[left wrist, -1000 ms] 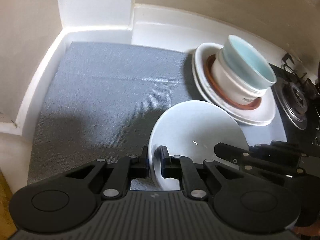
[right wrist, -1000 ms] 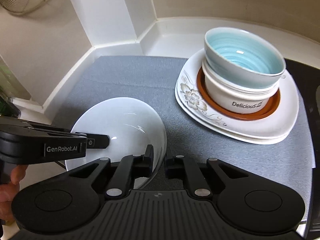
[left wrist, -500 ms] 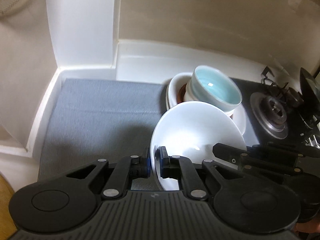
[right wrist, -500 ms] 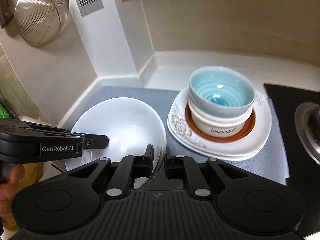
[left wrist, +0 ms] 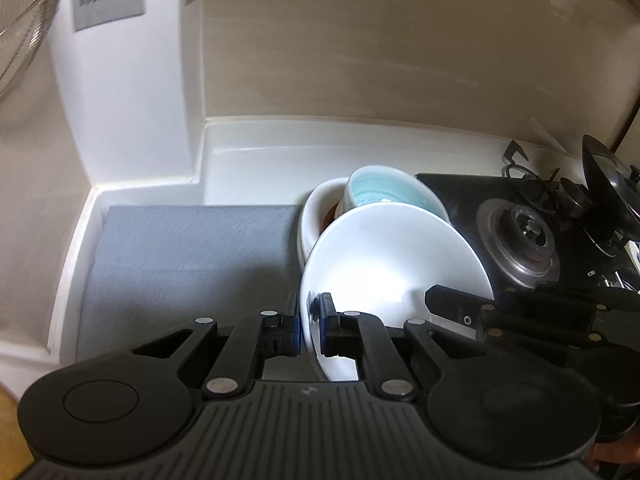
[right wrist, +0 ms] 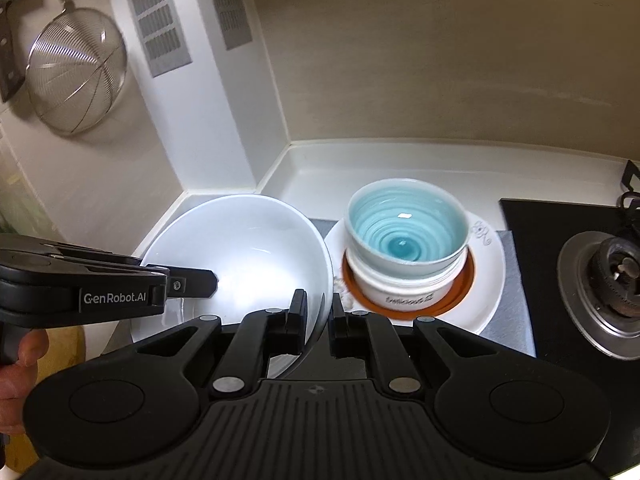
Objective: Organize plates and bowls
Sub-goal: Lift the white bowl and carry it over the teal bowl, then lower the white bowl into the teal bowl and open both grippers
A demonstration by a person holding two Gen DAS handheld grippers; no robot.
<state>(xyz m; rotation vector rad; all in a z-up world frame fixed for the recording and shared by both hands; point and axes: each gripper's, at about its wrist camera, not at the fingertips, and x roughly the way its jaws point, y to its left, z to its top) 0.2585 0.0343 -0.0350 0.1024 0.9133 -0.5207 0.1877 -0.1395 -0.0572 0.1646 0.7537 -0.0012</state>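
Note:
A large white bowl [left wrist: 392, 256] [right wrist: 248, 248] hangs above the grey mat, held by both grippers. My left gripper [left wrist: 309, 314] is shut on the bowl's left rim. My right gripper [right wrist: 321, 308] is shut on its right rim and also shows in the left wrist view [left wrist: 436, 300]; the left gripper shows in the right wrist view [right wrist: 208, 280]. Beyond the bowl stands a stack: white plates [right wrist: 490, 280], a brown dish [right wrist: 464, 292], a white bowl [right wrist: 404, 292] with lettering, and a light blue bowl [right wrist: 404, 228] [left wrist: 380, 192] on top. The held bowl hides part of the stack in the left wrist view.
A grey mat [left wrist: 184, 248] covers the white counter [right wrist: 400, 172] in a corner between walls. A black gas hob with a burner [left wrist: 524, 240] [right wrist: 616, 280] lies to the right. A wire strainer [right wrist: 76, 72] hangs on the left wall beside vents [right wrist: 156, 16].
Both grippers have lifted the white bowl up off the mat. The stack and counter now look smaller and farther below, and more of the walls shows.

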